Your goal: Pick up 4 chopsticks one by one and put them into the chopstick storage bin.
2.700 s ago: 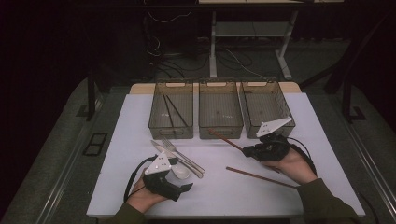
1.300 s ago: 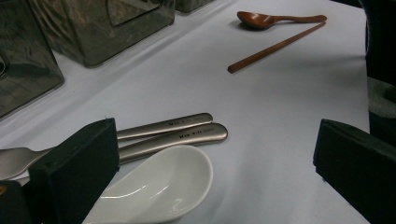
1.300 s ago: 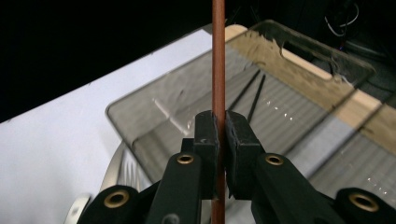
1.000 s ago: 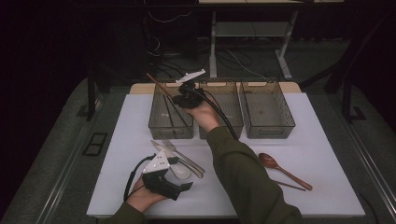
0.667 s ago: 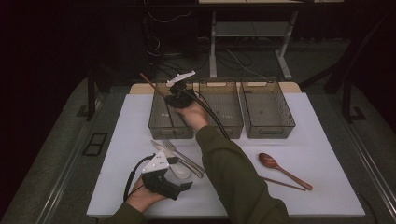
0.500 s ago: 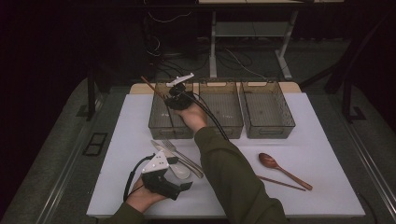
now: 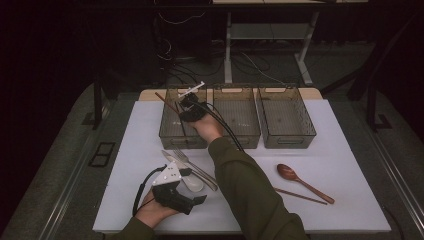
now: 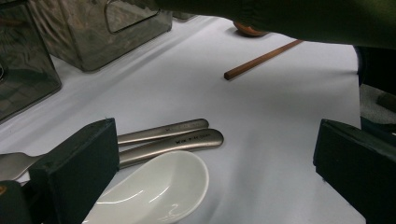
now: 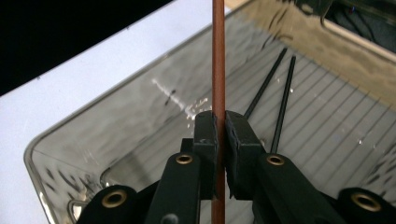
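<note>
My right gripper point(image 7: 189, 104) hangs over the left clear bin point(image 7: 175, 137), shut on a brown wooden chopstick point(image 7: 162, 97) that slants up to the left past the bin's rim. In the right gripper view the jaws point(image 9: 218, 135) pinch the chopstick point(image 9: 218, 56) above the bin floor, where two black chopsticks point(image 9: 280, 102) lie. My left gripper point(image 7: 194, 187) rests open near the table's front left. A white ceramic spoon point(image 8: 154, 196) lies between its jaws point(image 8: 215, 177), untouched. Two metal handles point(image 8: 173, 137) lie just beyond the spoon.
A middle bin point(image 7: 235, 132) and a right bin point(image 7: 286, 135) stand beside the left one at the back. A wooden spoon point(image 7: 290, 172) and a second brown chopstick point(image 7: 300, 196) lie at the front right. A metal fork point(image 7: 172, 156) lies by the left gripper.
The right hand carried the chopstick from the table's right side to the left bin and has sunk a little lower over it. The left gripper has stayed put.
</note>
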`<state>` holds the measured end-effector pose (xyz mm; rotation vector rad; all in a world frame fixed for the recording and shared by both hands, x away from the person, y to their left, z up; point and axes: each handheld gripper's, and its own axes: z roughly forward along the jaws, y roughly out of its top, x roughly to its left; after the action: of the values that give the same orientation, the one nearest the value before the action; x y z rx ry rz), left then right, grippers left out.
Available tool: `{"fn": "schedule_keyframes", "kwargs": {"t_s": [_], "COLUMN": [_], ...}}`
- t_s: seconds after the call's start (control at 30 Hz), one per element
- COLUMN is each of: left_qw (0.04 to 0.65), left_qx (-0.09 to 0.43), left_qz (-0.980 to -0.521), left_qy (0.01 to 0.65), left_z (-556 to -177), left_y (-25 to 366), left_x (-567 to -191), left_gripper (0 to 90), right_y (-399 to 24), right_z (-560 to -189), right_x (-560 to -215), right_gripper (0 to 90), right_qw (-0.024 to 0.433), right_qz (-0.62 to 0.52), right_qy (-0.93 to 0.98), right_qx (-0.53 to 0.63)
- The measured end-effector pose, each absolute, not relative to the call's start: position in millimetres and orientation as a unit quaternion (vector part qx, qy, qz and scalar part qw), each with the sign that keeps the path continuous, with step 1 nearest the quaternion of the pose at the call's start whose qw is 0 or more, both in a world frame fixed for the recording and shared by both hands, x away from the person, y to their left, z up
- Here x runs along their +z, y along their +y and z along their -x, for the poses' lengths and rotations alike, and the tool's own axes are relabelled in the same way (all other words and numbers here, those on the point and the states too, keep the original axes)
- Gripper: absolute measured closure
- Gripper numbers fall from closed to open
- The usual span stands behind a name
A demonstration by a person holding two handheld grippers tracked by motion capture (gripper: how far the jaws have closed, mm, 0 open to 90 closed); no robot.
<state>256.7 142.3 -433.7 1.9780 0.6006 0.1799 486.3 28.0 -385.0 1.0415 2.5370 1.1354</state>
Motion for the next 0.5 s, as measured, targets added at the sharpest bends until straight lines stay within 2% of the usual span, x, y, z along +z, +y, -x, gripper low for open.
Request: {"fn": "schedule_keyframes", "kwargs": {"t_s": [0.17, 0.5], "left_qw": [0.508, 0.508], "left_qx": [0.075, 0.076], "left_qz": [-0.821, -0.821], "left_qy": [0.249, 0.250], "left_z": [-257, -257], "left_y": [142, 142], "left_x": [-434, -434], "left_gripper": [0.0, 0.0], "right_y": [26, 14], "right_z": [-488, -482], "right_x": [-385, -369], "right_gripper": [72.8, 63.0], "right_qw": [0.084, 0.076], "right_qz": [-0.353, -0.345], "right_qy": [0.853, 0.852], "right_qx": [0.375, 0.386]}}
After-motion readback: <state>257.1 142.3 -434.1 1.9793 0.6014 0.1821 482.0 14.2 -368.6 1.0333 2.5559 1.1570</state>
